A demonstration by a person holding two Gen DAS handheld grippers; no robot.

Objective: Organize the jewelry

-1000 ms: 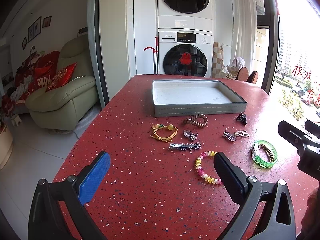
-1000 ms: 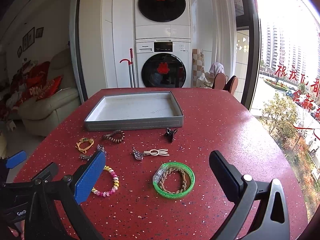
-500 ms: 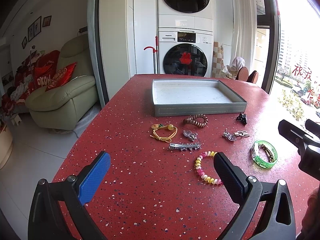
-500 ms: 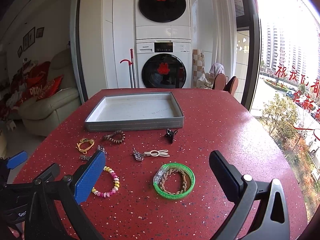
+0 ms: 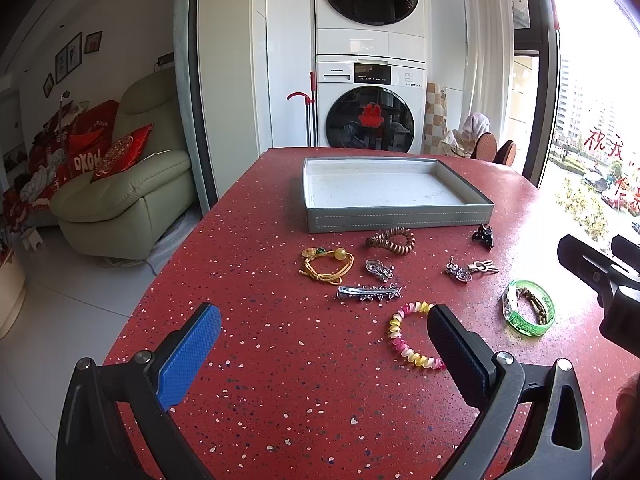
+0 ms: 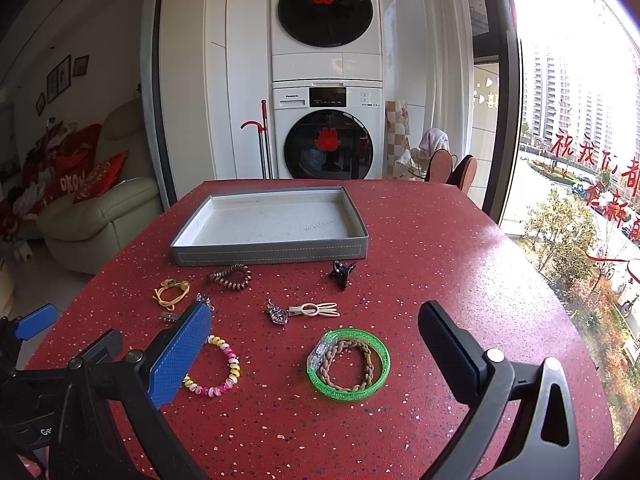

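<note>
Red speckled table (image 6: 440, 248) carries a grey tray (image 6: 272, 255) at twelve o'clock, with jewelry scattered in front of it. The right gripper (image 6: 316, 344) hovers with fingers spread wide, holding nothing, over a green bangle (image 6: 349, 364) ringing a braided band (image 6: 348, 365). The left gripper (image 5: 324, 340) is likewise spread and holds nothing, with a pink-and-yellow coil bracelet (image 5: 412, 340) at its three o'clock.

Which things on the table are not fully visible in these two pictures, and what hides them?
- Pastel coil bracelet: in the left wrist view the black finger covers one end; in the right wrist view the blue finger covers part.
- Silver hair clip: right wrist view, mostly behind the blue finger.
- Right gripper: left wrist view, cut off by the right edge.
- Small silver charm: too small to identify.
</note>
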